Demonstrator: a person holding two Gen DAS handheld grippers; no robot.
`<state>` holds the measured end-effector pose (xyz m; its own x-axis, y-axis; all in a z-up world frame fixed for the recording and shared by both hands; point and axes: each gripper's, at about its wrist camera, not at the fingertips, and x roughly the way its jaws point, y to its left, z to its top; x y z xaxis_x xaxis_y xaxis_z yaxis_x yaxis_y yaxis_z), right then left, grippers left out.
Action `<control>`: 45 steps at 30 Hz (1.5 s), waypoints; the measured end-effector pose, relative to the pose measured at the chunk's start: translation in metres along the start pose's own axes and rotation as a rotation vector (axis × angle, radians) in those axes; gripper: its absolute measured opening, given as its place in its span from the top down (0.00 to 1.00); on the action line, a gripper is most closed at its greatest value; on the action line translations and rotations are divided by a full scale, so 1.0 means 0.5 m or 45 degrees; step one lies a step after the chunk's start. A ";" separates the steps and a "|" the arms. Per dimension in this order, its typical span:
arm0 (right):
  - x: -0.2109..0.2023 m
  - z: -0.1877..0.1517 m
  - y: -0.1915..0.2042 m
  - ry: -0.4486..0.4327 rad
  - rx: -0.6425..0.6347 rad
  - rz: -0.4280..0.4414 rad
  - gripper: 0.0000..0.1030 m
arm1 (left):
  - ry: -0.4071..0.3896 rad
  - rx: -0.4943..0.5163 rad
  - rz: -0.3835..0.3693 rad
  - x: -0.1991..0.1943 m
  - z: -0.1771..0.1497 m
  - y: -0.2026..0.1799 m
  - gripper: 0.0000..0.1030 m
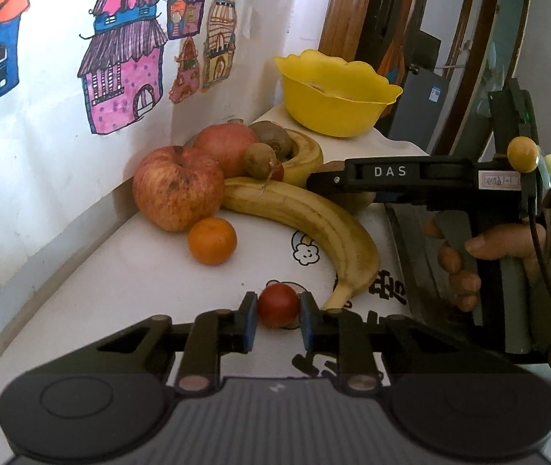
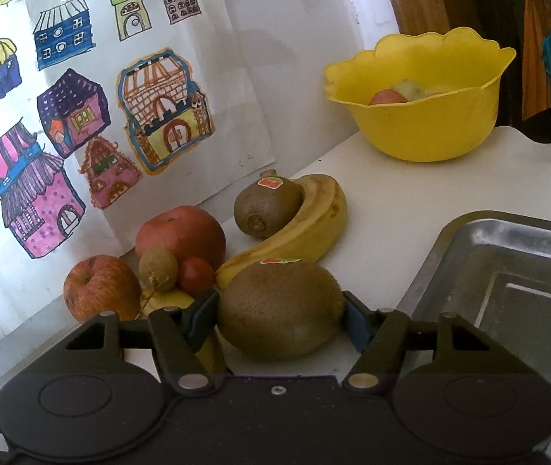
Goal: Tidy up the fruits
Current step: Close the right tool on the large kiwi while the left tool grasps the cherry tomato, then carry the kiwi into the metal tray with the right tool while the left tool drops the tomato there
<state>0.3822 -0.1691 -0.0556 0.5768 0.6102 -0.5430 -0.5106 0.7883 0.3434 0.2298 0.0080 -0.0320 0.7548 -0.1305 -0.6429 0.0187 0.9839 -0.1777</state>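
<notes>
Left gripper (image 1: pixel 277 323): my fingers stand apart on either side of a small red tomato (image 1: pixel 278 304) at the near edge of the bench (image 1: pixel 120 290). The pads are close to it; I cannot tell whether either one touches.

Loose fruit, left to right: a red apple (image 1: pixel 178 190) against the wall, a small orange (image 1: pixel 212 240) just in front of it, a pomegranate (image 1: pixel 226 150) behind, then a long banana (image 1: pixel 306 224) curving toward my left fingers. A second banana (image 2: pixel 310 221) lies further back with a kiwi (image 2: pixel 266 209) resting in its curve.

Right gripper (image 2: pixel 280 319): my fingers are clamped on a large kiwi (image 2: pixel 280 310), one pad on each end. Whether it is lifted off the bench I cannot tell.

Destinations: a yellow bowl (image 2: pixel 430 131) at the far end already holds some fruit. A metal tray (image 2: pixel 508 271) sits just to the right of my right hand and looks empty in the part I can see.

Step in hand: as I judge it, two pickups at once, kiwi gripped, tomato framed but not yet gripped.

Next move: close gently on the tomato, which is soft and round and may roll. Then carry the kiwi clear of the banana to the tray or the bowl; which one, I cannot tell.
</notes>
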 end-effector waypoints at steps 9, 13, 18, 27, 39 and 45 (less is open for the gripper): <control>-0.038 -0.009 -0.004 -0.007 0.032 -0.033 0.35 | -0.025 -0.009 -0.002 -0.013 -0.002 -0.002 0.76; -0.066 -0.014 0.012 -0.030 0.003 -0.037 0.35 | -0.051 -0.017 -0.006 -0.028 0.000 -0.005 0.76; -0.110 -0.030 0.037 -0.045 -0.007 -0.001 0.35 | -0.085 -0.029 -0.017 -0.045 0.003 -0.011 0.76; -0.215 -0.046 0.070 -0.105 -0.003 0.033 0.35 | -0.165 -0.026 -0.064 -0.077 0.026 -0.036 0.76; -0.386 -0.068 -0.014 -0.211 -0.002 -0.326 0.34 | -0.203 0.107 -0.249 -0.035 0.054 -0.169 0.76; -0.399 -0.114 -0.073 -0.178 0.049 -0.421 0.34 | -0.140 0.121 -0.244 0.024 0.058 -0.208 0.76</control>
<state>0.2497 -0.3241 -0.0036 0.7900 0.3246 -0.5201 -0.2588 0.9456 0.1970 0.2558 -0.0922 0.0004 0.7985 -0.3069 -0.5179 0.2263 0.9502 -0.2142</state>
